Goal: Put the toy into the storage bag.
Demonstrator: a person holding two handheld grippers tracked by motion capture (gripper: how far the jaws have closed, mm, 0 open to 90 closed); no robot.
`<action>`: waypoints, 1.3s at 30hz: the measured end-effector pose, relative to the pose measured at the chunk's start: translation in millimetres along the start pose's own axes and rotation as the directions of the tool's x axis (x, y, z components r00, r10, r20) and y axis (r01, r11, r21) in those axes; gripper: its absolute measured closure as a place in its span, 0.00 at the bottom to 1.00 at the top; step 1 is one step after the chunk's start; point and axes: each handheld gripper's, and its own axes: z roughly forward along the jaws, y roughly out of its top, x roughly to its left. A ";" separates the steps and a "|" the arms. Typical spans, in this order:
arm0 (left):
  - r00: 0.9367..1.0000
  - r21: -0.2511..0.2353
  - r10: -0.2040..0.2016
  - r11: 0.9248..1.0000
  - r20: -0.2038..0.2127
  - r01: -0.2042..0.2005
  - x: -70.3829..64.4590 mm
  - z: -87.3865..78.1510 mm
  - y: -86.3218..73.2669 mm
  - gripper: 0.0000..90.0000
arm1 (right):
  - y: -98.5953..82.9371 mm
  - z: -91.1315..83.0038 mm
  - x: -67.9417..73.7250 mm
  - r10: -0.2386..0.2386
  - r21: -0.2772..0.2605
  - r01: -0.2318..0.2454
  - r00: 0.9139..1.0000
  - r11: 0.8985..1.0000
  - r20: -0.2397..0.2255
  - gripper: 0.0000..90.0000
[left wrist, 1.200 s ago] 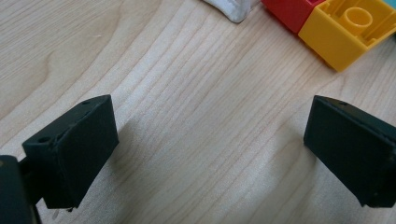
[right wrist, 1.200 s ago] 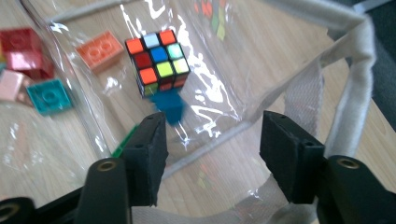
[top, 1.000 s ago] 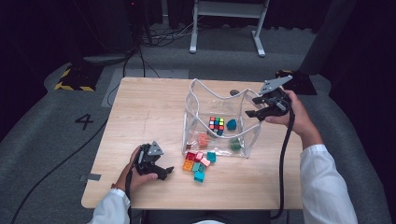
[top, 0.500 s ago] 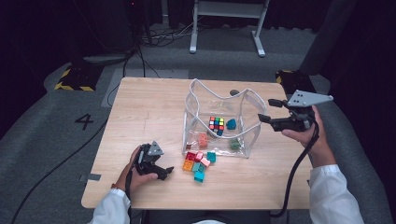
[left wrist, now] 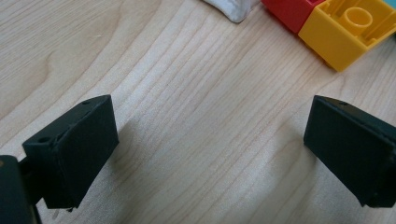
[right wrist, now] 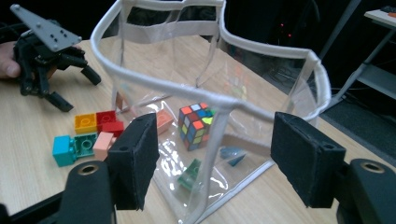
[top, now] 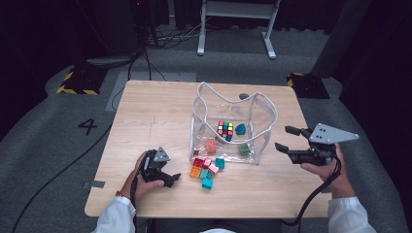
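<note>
My right claw (top: 287, 139) has pulled back from the bag (top: 233, 124) and hangs wide and empty, left claw (top: 171, 178) wide beside the blocks (top: 206, 170) on the bench (top: 145, 111), so picking comes next.

Your bag (top: 233, 127) sits mid-table (top: 155, 111), blocks (top: 206, 170) before it.
Your left gripper (top: 163, 175) lies left of them; right gripper (top: 287, 139) right of the bag (puzzle cube (top: 225, 129) inside).

Tabletop (top: 160, 116) evenly lit from overhead; surroundings fall to near black. High view soft, slightly grainy. Left gripper view: crisp wood grain, soft shadows beside the fingers (left wrist: 74, 149). Right gripper view: glare streaks on the bag (right wrist: 210, 93), near fingers blurred.
</note>
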 end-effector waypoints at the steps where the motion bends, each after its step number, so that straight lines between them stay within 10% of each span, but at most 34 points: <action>1: 1.000 0.000 -0.005 1.000 0.003 0.005 -0.3 0.1 -0.1 0.03 | -8.9 -0.7 6.1 0.005 -0.004 -0.005 1.000 1.000 -0.019 0.36; 13: 1.000 0.000 0.000 1.000 0.000 0.000 0.0 0.0 0.0 0.03 | -53.9 37.0 44.2 0.015 0.076 -0.004 0.989 0.997 -0.144 0.38; 29: 1.000 0.000 -0.002 1.000 0.000 0.002 -0.2 0.0 -0.1 0.04 | -86.8 130.5 119.1 -0.010 0.165 0.078 0.926 0.983 -0.378 0.47; 39: 1.000 0.001 -0.011 1.000 0.007 0.011 -0.6 0.2 -0.3 0.03 | -81.4 163.6 137.1 -0.010 0.181 0.083 0.928 0.980 -0.373 0.48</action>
